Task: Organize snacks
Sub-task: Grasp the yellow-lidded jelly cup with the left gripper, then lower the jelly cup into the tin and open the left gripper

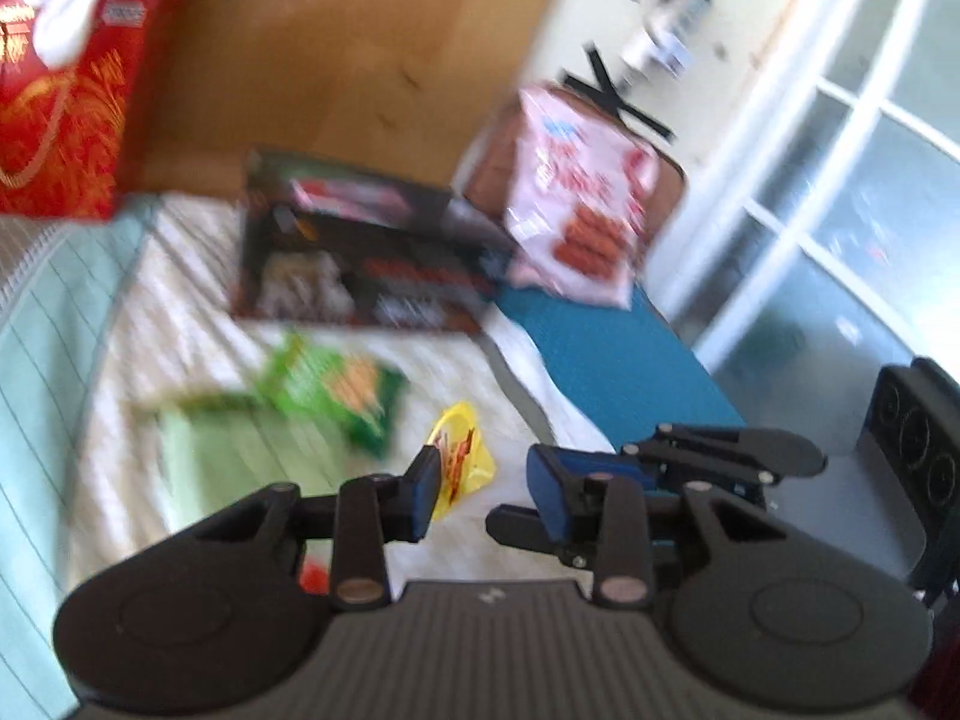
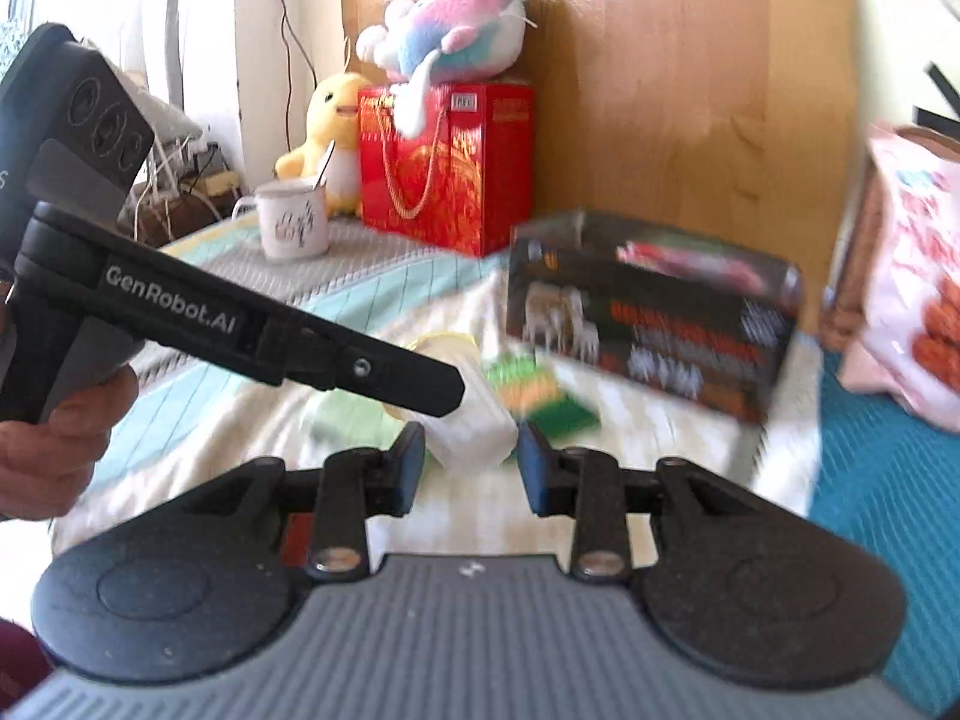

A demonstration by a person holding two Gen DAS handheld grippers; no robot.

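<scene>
Between your spread right claw (image 2: 471, 468) pads sits the white packet (image 2: 474, 420) on the bed (image 2: 660, 438); centre it before squeezing. Left claw (image 1: 483, 489) spread, empty.

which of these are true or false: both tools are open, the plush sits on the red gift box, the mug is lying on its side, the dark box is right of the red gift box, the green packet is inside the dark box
1. Both the left tool and the right tool are open. True.
2. The plush sits on the red gift box. True.
3. The mug lies on its side. False: it stands upright.
4. In the right wrist view, the dark box is right of the red gift box. True.
5. The green packet is inside the dark box. False: it lies on the bedding in front of it.
</scene>
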